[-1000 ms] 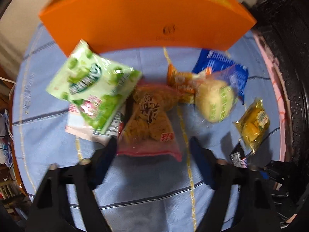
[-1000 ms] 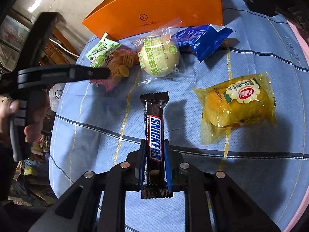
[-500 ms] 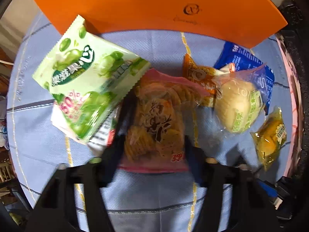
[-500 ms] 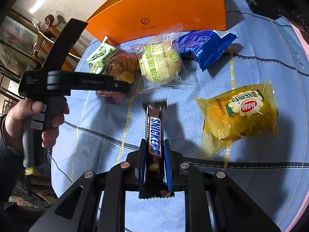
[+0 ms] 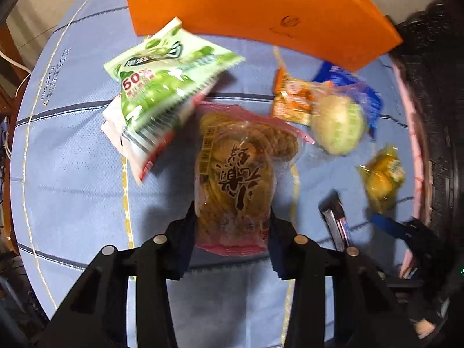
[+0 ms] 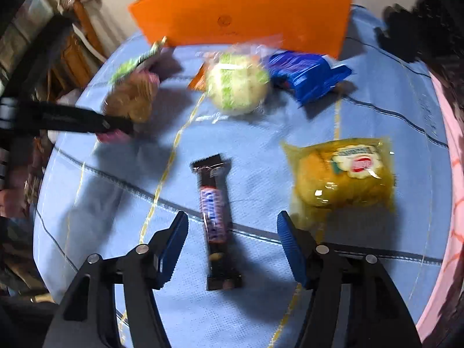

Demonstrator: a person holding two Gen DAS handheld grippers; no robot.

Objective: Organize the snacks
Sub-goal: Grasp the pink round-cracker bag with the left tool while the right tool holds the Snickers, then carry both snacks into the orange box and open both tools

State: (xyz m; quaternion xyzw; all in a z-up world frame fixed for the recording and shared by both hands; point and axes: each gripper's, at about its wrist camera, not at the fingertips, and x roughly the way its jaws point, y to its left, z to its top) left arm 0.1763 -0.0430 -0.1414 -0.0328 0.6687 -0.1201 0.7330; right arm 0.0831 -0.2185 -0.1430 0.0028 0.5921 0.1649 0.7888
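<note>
Snacks lie scattered on the blue cloth (image 5: 72, 174) in front of the orange box (image 5: 246, 8); none can be seen inside it, so sorting appears barely begun.

Left wrist view: the left gripper (image 5: 230, 229) is closing on the cracker bag (image 5: 235, 174), its jaws pressing both sides of the bag's near end. The green pouch (image 5: 162, 87) lies just beside the bag at upper left. An orange sachet (image 5: 290, 98), a round green-printed bun (image 5: 337, 124), a blue packet (image 5: 374, 101) and a yellow cake pack (image 5: 382, 177) sit to the right, untouched.

Right wrist view: the right gripper (image 6: 232, 246) is opening; its blue pads stand clear of the chocolate bar (image 6: 216, 217), which lies flat on the cloth between them, released. The yellow cake pack sits just right of it.

Judgement: every item remains to be placed.
</note>
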